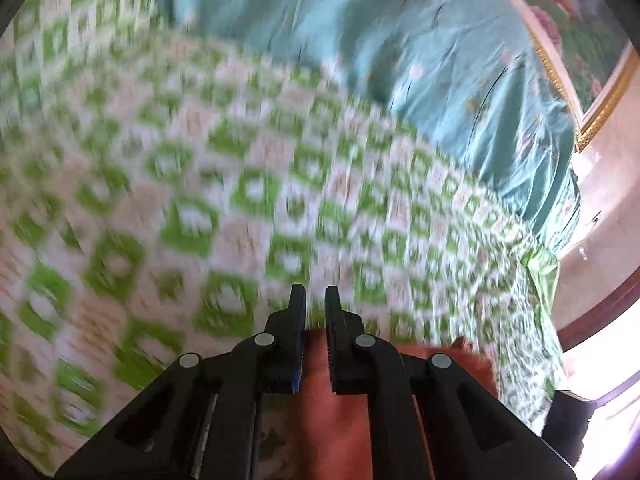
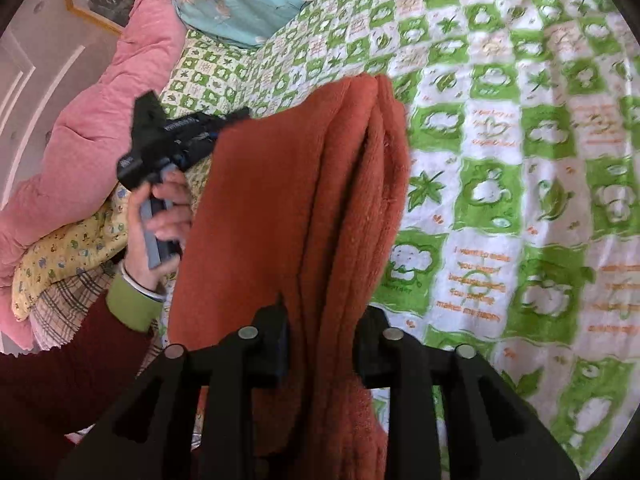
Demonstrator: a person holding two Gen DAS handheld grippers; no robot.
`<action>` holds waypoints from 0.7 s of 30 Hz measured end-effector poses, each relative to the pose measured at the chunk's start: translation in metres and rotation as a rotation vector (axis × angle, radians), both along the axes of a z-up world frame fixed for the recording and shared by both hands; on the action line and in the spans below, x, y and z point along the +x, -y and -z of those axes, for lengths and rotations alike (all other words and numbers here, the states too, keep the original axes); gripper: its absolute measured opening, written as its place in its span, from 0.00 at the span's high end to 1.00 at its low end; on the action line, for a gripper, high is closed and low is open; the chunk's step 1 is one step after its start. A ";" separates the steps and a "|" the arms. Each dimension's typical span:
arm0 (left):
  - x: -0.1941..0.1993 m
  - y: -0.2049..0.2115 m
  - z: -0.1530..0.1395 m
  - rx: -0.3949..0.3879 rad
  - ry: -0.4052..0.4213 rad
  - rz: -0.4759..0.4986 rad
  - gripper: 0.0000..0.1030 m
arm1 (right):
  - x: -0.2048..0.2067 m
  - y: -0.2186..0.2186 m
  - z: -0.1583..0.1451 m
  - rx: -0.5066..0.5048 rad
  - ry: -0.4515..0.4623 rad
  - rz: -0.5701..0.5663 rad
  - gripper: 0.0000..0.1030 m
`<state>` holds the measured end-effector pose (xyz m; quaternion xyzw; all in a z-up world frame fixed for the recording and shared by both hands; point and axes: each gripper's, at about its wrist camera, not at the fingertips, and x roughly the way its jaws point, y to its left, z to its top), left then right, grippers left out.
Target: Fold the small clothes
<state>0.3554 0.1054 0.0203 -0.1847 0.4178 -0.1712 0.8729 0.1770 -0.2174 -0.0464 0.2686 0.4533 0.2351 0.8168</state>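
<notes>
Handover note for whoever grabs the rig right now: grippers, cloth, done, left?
Right gripper: shut on the rust-red cloth, which stands in several folded layers between its fingers, lifted above the green checked bedsheet.
Left gripper: fingers nearly closed with red cloth between them near their base; the view is blurred. From the right wrist it holds the cloth's far edge.
Done: cloth folded into layers.
Left: lay it flat on the sheet, release both grippers.

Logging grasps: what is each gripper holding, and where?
Right gripper clamps the folded rust-orange cloth at its bunched near end. Left gripper: cannot tell.
</notes>
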 end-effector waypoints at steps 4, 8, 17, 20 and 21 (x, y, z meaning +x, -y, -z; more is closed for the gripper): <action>-0.022 -0.013 -0.014 0.037 0.037 -0.054 0.88 | -0.008 0.010 -0.022 -0.113 0.071 0.079 0.57; -0.070 -0.017 -0.010 0.050 0.010 -0.058 0.85 | -0.003 0.013 -0.046 -0.146 0.140 0.128 0.57; -0.179 0.019 -0.007 0.165 0.048 -0.051 0.60 | 0.047 -0.008 -0.042 -0.214 0.080 0.105 0.59; -0.187 0.029 -0.003 0.247 0.042 -0.047 0.56 | 0.057 -0.014 -0.031 -0.227 0.047 0.096 0.73; -0.187 0.032 0.000 0.265 0.034 -0.044 0.56 | 0.059 -0.017 -0.029 -0.249 0.039 0.096 0.87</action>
